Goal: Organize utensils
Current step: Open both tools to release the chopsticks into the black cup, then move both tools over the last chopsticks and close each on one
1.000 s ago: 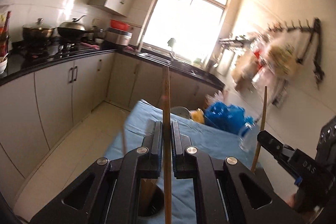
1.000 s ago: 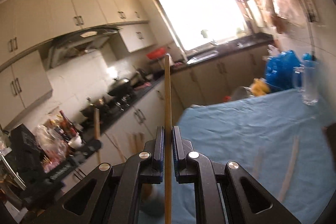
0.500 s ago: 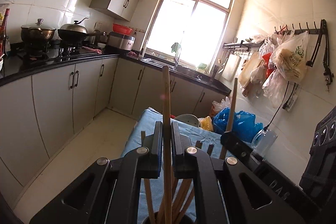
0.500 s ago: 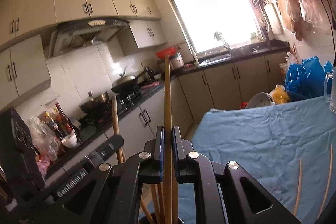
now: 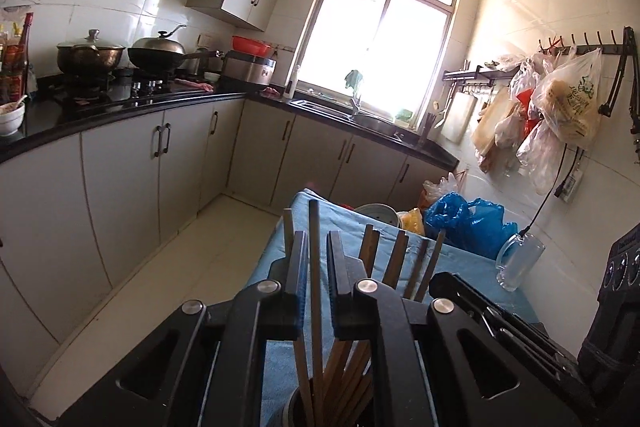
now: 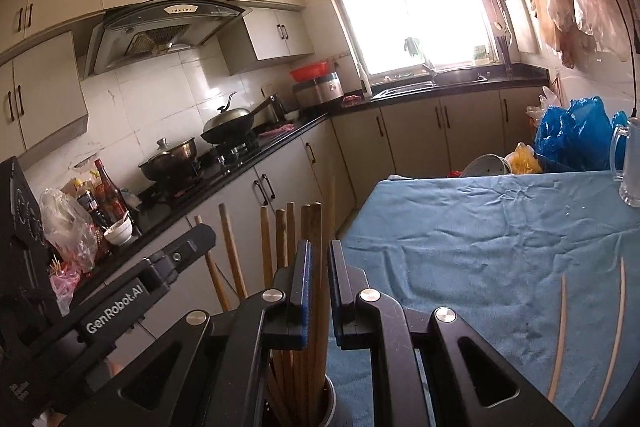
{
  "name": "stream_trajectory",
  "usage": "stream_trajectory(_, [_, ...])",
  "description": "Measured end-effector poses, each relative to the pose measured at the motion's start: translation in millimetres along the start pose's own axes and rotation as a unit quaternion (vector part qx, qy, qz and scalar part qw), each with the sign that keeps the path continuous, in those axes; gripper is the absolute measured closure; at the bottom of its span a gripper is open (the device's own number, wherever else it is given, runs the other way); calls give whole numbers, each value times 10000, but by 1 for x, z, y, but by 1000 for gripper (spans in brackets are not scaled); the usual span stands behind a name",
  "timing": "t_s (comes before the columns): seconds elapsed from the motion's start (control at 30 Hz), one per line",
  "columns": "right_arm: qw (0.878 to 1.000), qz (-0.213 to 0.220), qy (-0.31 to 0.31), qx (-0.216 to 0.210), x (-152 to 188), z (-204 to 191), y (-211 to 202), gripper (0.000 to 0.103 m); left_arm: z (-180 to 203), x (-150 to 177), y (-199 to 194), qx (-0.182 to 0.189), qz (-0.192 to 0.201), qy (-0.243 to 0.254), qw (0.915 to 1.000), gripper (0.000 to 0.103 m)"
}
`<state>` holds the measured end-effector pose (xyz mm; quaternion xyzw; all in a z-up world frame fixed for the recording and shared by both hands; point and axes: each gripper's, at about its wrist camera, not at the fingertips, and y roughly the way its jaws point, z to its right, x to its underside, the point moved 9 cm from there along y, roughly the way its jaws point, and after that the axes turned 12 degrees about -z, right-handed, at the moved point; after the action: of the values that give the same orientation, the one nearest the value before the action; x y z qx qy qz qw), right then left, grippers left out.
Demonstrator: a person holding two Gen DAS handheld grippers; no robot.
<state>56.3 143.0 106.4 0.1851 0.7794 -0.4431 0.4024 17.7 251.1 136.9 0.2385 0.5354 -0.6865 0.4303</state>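
Two chopsticks [image 6: 586, 331] lie loose on the blue-clothed surface [image 6: 480, 227], well off to the right of the right tongs [image 6: 318, 287], and they look like the remainder of the job; whether more lie out of view cannot be told. Most of the work seems done: a bundle of wooden chopsticks [image 6: 280, 247] stands upright in a holder [image 6: 326, 403] directly below and just beyond both tongs, their tops fanning out between and to either side of the jaws. The left tongs [image 5: 316, 275] have a single chopstick [image 5: 315, 267] running up through the gap, its lower end already down among the others in the holder [image 5: 296, 407]; the jaws have just been easing apart, and a sliver of daylight shows on either side of the stick, so it looks released rather than pinched. The right tongs are in the same condition: a chopstick [image 6: 317, 267] stands between the jaws, which have just been parting, with narrow gaps showing beside it, and its foot is in the holder. In the right wrist view the left tongs sit close by on the left, over the same holder. My judgement is that this pair is delivered, and the next round calls for backing away and fetching the two on the cloth.
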Motion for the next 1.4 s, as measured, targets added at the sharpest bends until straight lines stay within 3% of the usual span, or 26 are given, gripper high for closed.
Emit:
stream_trajectory(0.03, [10000, 5, 6, 0, 0, 0, -3, 83, 0, 0, -5, -39, 24, -14, 10000, 82])
stream_trajectory(0.1, [10000, 45, 17, 11, 1, 2, -11, 76, 1, 0, -15, -92, 87, -33, 9999, 76])
stream_trajectory(0.2, [9999, 64, 5, 83, 4, 9, -24, 73, 7, 1, -34, -130, 183, -5, 9997, 76])
stream_trajectory(0.27, [9998, 82, 54, 166, 8, 19, -36, 62, 12, 4, -44, -102, 206, 11, 9997, 75])
stream_trajectory(0.37, [9992, 83, 206, 343, 19, 45, -56, 56, 28, 12, -57, 19, 169, 68, 9998, 69])
stream_trajectory(0.53, [9951, -61, 439, 882, 50, 110, -92, 51, 72, 41, -65, 327, -120, 319, 9989, 60])
stream_trajectory(0.73, [9763, -663, 1089, 1750, 99, 225, -132, 51, 132, 83, -41, 575, -717, 774, 9928, 55])
stream_trajectory(0.87, [9648, -1031, 1559, 1850, 123, 280, -145, 51, 177, 121, -3, 692, -1429, 1165, 9804, 55])
stream_trajectory(1.03, [9609, -1359, 1762, 1649, 134, 304, -133, 51, 206, 164, 51, 505, -2199, 1544, 9619, 55])
stream_trajectory(1.23, [9531, -1730, 1911, 1583, 120, 334, -98, 51, 216, 194, 120, 186, -3046, 1604, 9387, 55])
stream_trajectory(1.4, [9373, -2214, 2192, 1565, 105, 359, -64, 51, 224, 202, 167, -63, -3418, 1659, 9250, 56])
